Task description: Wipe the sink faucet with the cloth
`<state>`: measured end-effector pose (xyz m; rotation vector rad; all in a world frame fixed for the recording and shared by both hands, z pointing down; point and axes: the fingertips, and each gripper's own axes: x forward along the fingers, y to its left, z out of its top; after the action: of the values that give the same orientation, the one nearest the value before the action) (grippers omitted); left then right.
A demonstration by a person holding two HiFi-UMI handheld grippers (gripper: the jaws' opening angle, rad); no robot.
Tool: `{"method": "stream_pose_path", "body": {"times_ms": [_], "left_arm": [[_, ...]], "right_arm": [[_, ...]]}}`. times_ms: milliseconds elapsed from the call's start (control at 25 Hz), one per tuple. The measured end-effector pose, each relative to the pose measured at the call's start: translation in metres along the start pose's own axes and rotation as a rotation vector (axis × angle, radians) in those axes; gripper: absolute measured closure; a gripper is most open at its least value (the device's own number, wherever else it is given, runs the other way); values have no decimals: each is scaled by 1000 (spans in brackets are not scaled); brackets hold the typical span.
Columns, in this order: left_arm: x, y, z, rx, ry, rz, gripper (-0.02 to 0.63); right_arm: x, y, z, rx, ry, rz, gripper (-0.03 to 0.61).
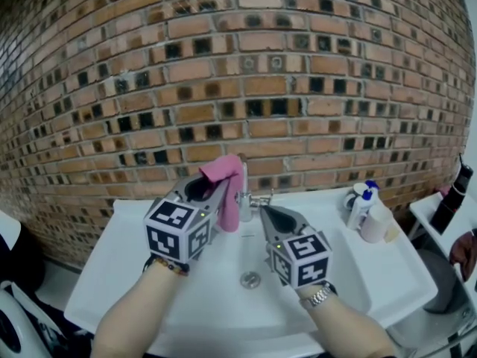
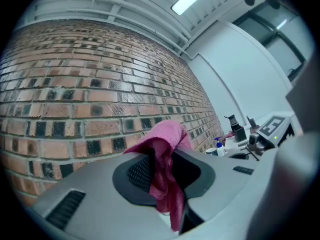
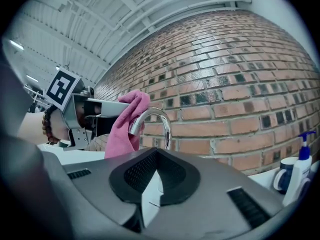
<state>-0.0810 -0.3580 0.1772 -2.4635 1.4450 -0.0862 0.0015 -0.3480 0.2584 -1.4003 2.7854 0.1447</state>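
My left gripper (image 1: 221, 188) is shut on a pink cloth (image 1: 228, 191), which drapes over its jaws and hangs down between them (image 2: 166, 156). The cloth (image 3: 126, 126) is held up level with the spout of the chrome gooseneck faucet (image 3: 157, 118), right at its left side; whether they touch I cannot tell. The faucet (image 1: 244, 192) stands at the back middle of the white sink (image 1: 134, 252). My right gripper (image 1: 263, 210) is shut and empty, its tips (image 3: 150, 181) pointing at the faucet base from just in front and right.
A brick wall rises directly behind the sink. A blue-pump bottle (image 1: 362, 204), a cup (image 1: 350, 198) and a white bottle (image 1: 376, 222) stand on the sink's right rim. The drain (image 1: 250, 280) lies in the basin between my hands. A dark bottle (image 1: 455, 196) stands at the far right.
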Motion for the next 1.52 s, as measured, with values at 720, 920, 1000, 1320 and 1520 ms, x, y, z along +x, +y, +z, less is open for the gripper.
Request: {"method": "stream_pose_path", "body": {"times_ms": [720, 920, 1000, 1320, 1520], "left_arm": [[32, 25, 11, -29, -20, -8, 528], [43, 32, 6, -60, -32, -27, 528], [48, 34, 5, -64, -29, -32, 528], [67, 42, -1, -47, -36, -55, 529], [76, 45, -8, -19, -28, -63, 529]], "right_arm": [[-2, 8, -1, -25, 13, 22, 566], [-2, 10, -1, -42, 18, 21, 568], [-2, 11, -1, -44, 20, 23, 566], [-2, 10, -2, -38, 30, 31, 566], [-2, 11, -3, -43, 31, 32, 568]]}}
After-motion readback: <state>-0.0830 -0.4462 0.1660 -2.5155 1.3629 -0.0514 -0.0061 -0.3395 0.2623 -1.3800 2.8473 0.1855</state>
